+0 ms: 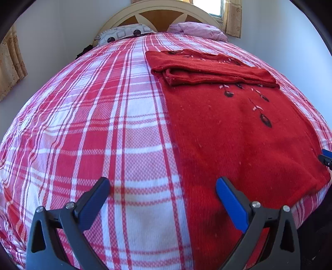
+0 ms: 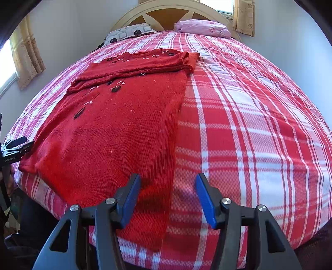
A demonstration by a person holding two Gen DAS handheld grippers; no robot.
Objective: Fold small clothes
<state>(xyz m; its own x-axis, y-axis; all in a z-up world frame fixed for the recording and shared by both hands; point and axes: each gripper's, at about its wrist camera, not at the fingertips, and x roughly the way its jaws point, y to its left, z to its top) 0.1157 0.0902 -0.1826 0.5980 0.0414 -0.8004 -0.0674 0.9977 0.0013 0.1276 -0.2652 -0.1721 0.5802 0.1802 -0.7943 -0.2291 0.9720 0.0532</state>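
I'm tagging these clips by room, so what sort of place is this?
Most likely a bedroom. A bed with a red plaid bedspread fills the view, with an arched headboard and two pillows at its far end, and a curtained window behind. A red sweater lies on the bed.

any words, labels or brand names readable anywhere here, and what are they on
"GenRobot.AI", roughly: tiny white print on the black body of the left gripper at the right wrist view's left edge; blurred, so the reading is unsure.
Nothing else: the red sweater and plaid bedspread carry no text.
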